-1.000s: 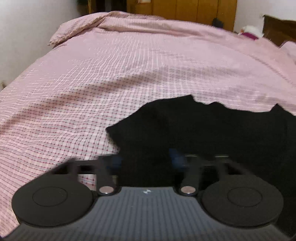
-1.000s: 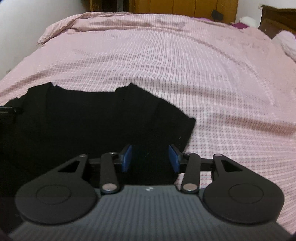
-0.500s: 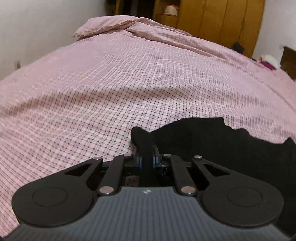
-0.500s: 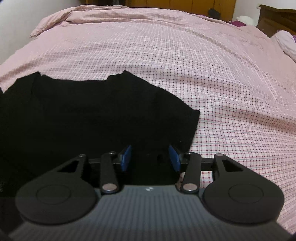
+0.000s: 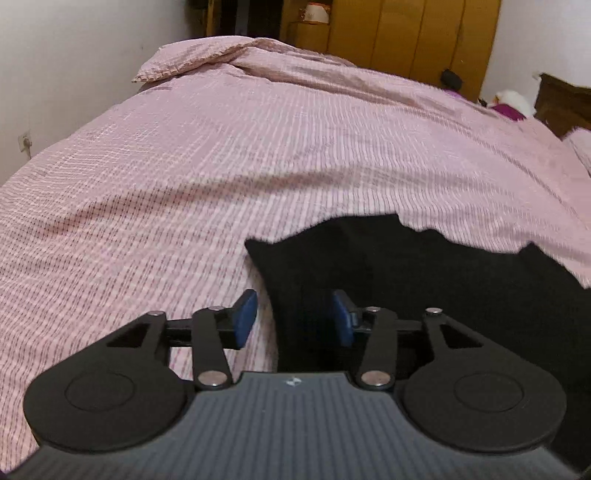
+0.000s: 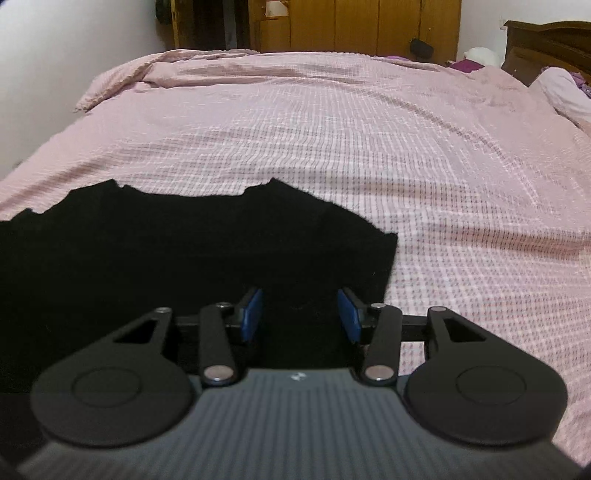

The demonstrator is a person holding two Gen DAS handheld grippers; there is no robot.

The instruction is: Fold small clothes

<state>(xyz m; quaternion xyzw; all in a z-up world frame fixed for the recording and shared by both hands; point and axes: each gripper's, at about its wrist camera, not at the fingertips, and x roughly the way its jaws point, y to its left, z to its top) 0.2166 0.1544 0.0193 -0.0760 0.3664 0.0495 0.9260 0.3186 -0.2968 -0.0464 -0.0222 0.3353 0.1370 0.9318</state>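
Note:
A black small garment (image 5: 424, 288) lies flat on the pink checked bed cover (image 5: 258, 166). My left gripper (image 5: 293, 314) hovers at the garment's left edge, its jaws opening. That black edge runs between the blue pads (image 5: 245, 317) without either pad pressing on it. In the right wrist view the same garment (image 6: 166, 251) fills the lower left. My right gripper (image 6: 300, 317) stands open over the garment's right part near its right edge, and only flat black cloth shows behind the gap between its pads.
The bed cover (image 6: 369, 147) stretches far ahead, with a rumpled fold at its far end. Wooden wardrobes (image 6: 351, 22) stand behind it and a dark headboard (image 6: 546, 40) at the right. A white wall runs along the left. A white and purple soft thing (image 5: 513, 103) lies far right.
Half a second ago my left gripper was shut on a pinched-up fold at the garment's left edge. It has since let go and its jaws stand apart. The right gripper's jaws kept the same gap.

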